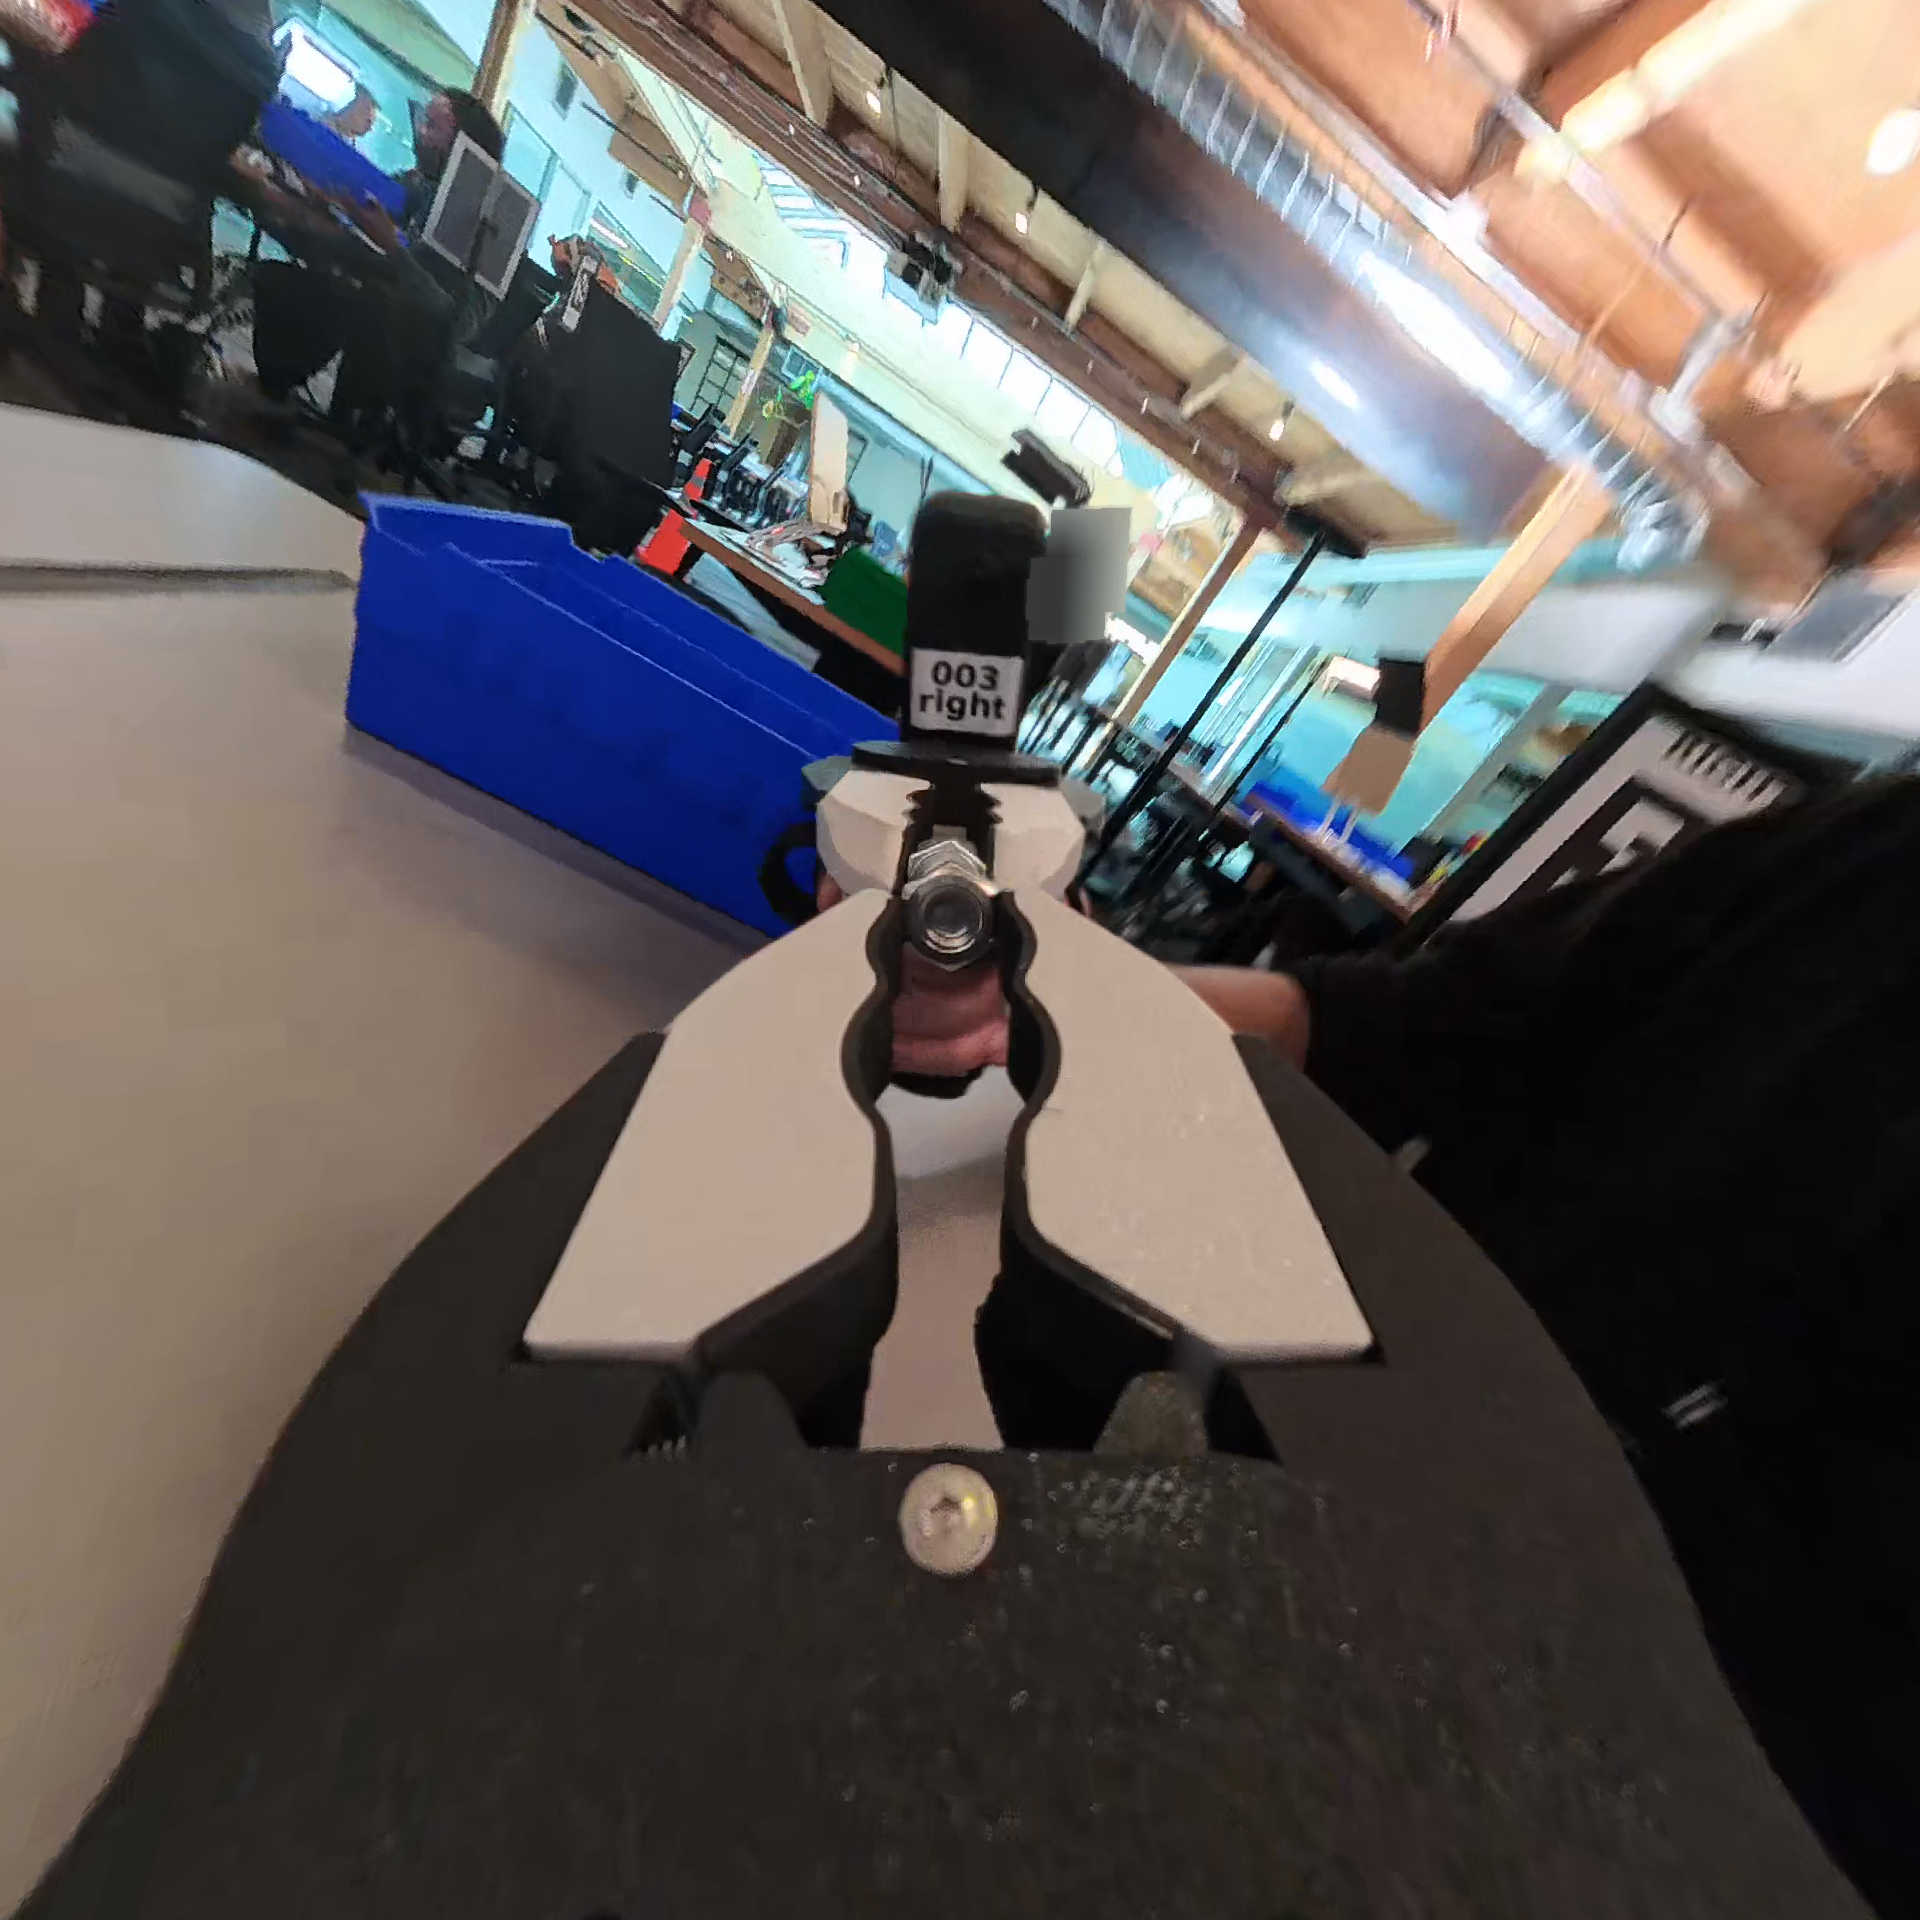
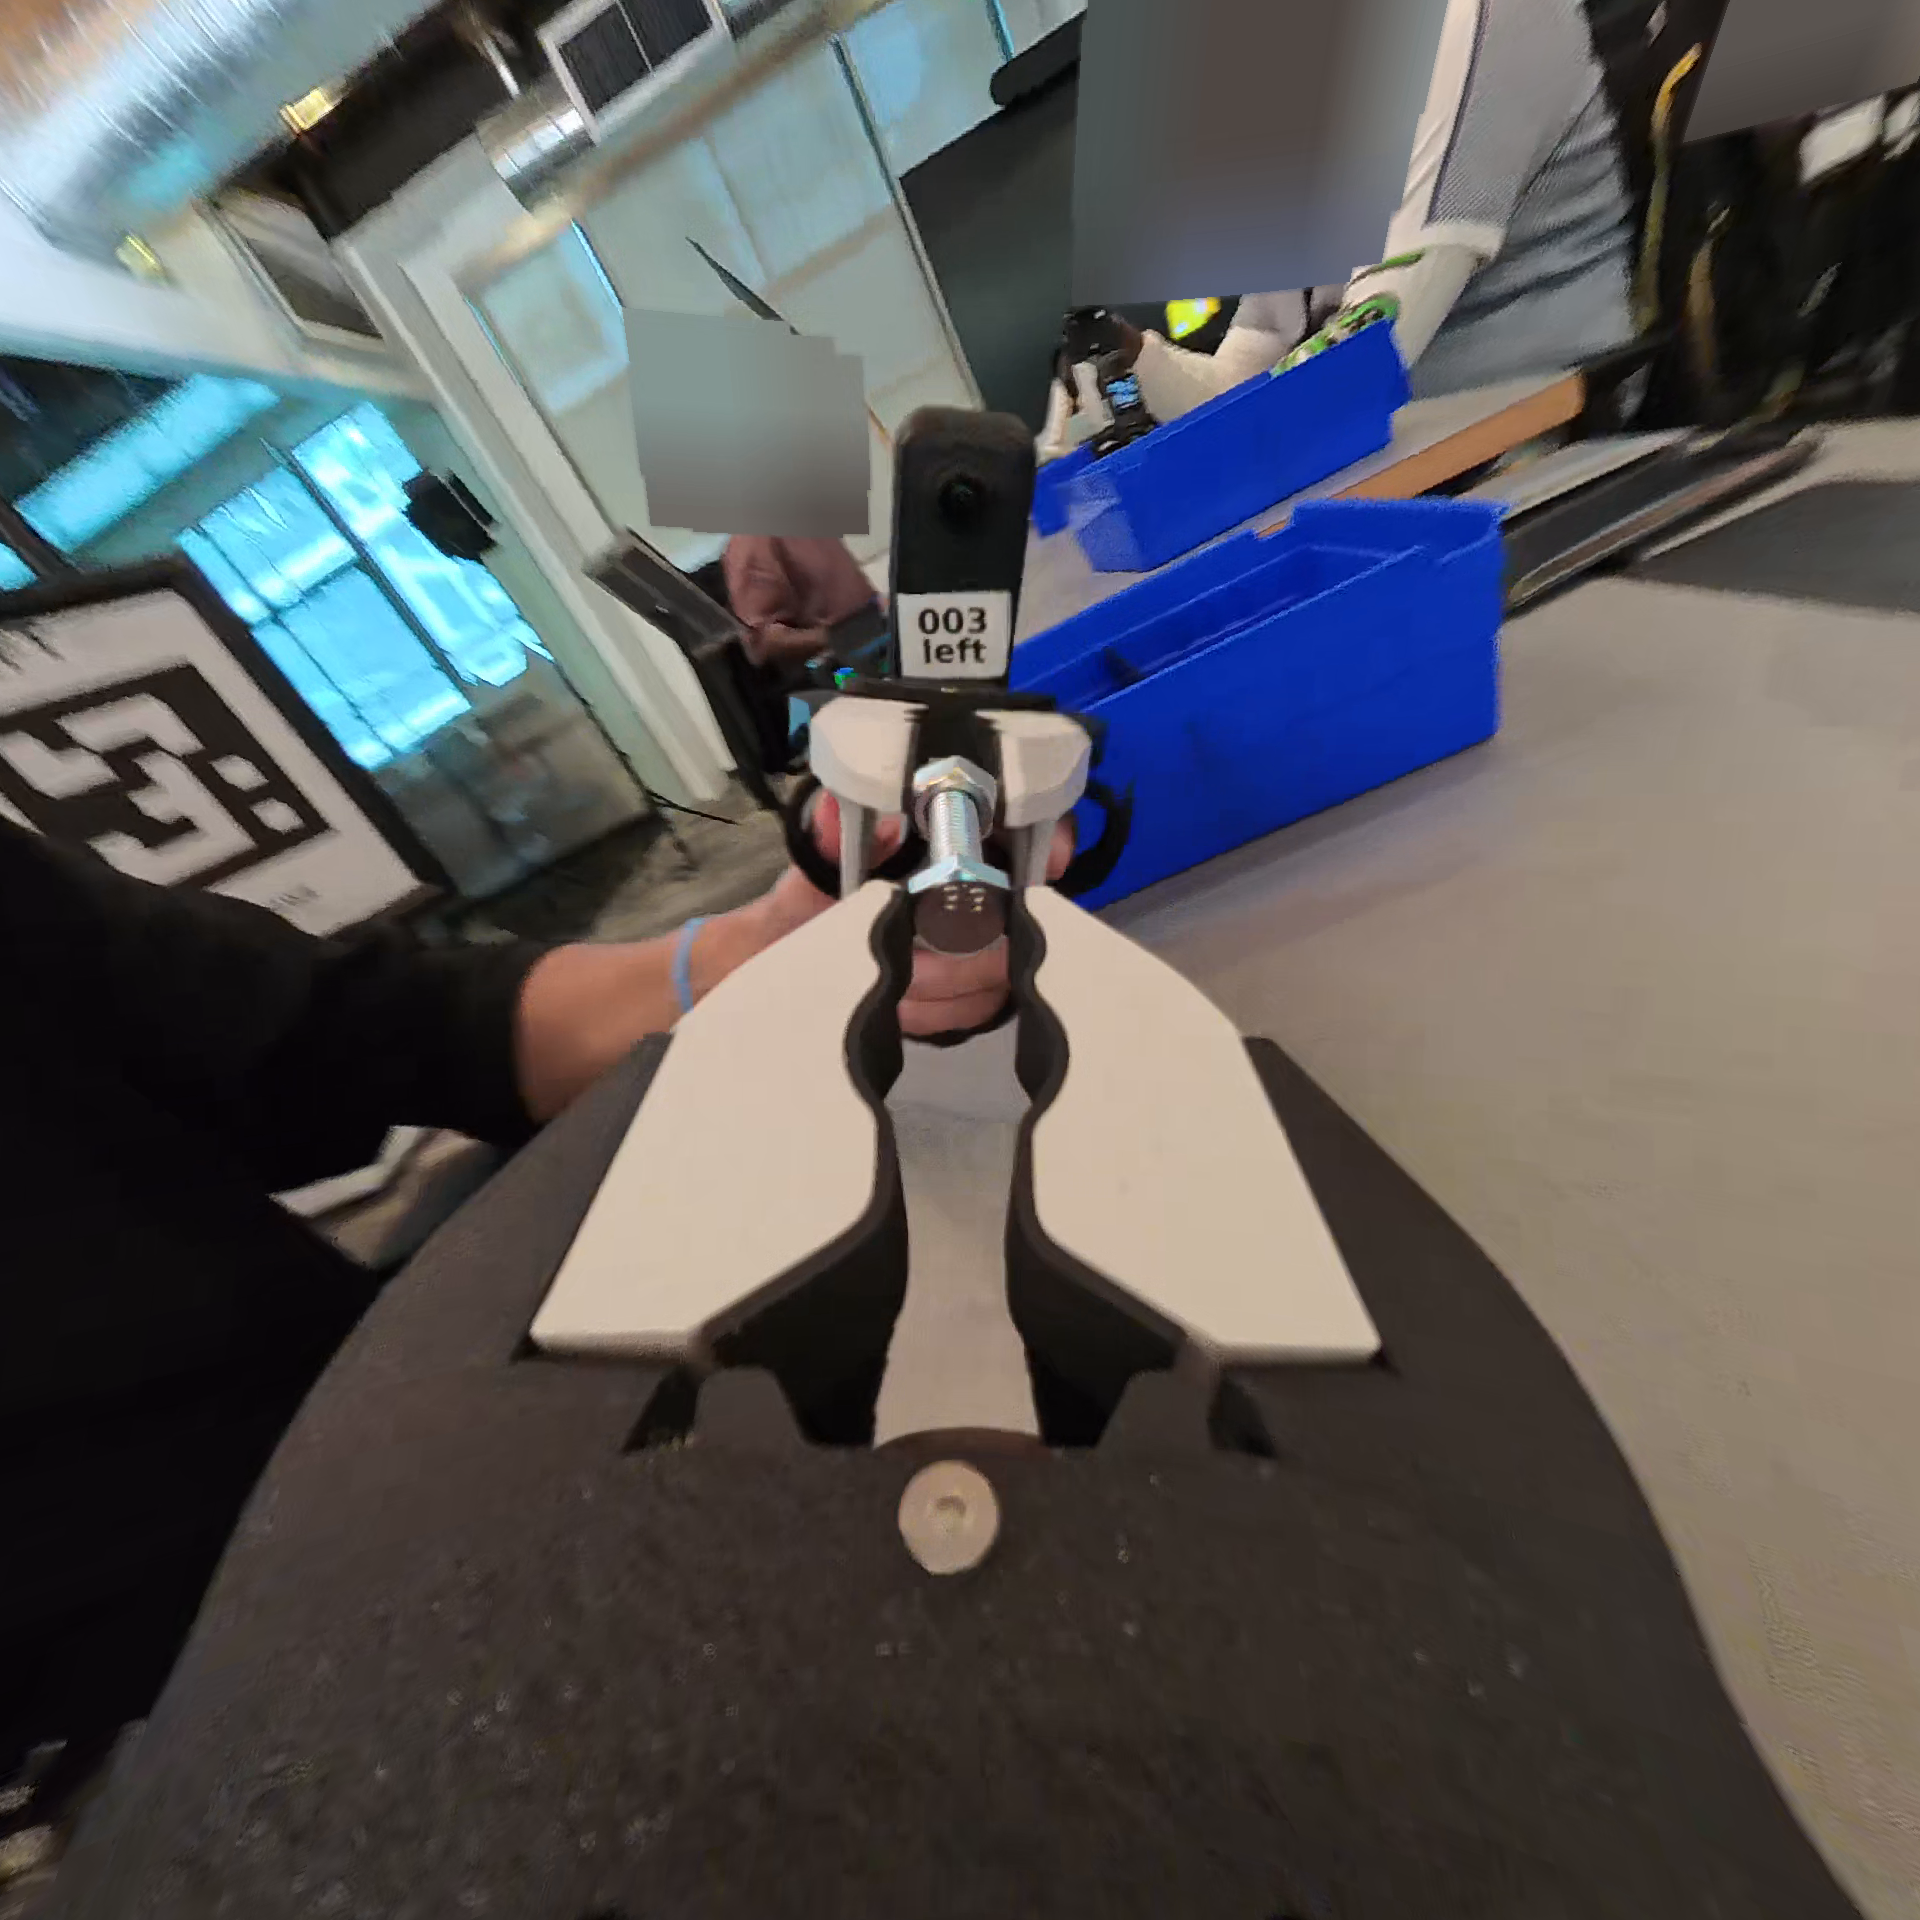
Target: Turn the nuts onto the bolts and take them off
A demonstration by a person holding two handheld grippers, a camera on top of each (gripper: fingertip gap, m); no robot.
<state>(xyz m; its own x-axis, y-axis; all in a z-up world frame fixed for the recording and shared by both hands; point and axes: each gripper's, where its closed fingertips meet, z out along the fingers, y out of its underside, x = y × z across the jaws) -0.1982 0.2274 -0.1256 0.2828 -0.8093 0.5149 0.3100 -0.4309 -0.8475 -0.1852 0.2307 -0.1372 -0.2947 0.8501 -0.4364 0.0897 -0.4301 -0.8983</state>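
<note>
Bolt spanning both claws, head in right claw, nut in left claw

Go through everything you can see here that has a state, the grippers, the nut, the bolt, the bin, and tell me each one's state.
left gripper: shut on the nut
right gripper: shut on the bolt's head
nut: threaded on near the bolt's tip
bolt: held in the air between the grippers, most of its thread bare
blue bin: open-topped, on the table, contents hidden
</note>
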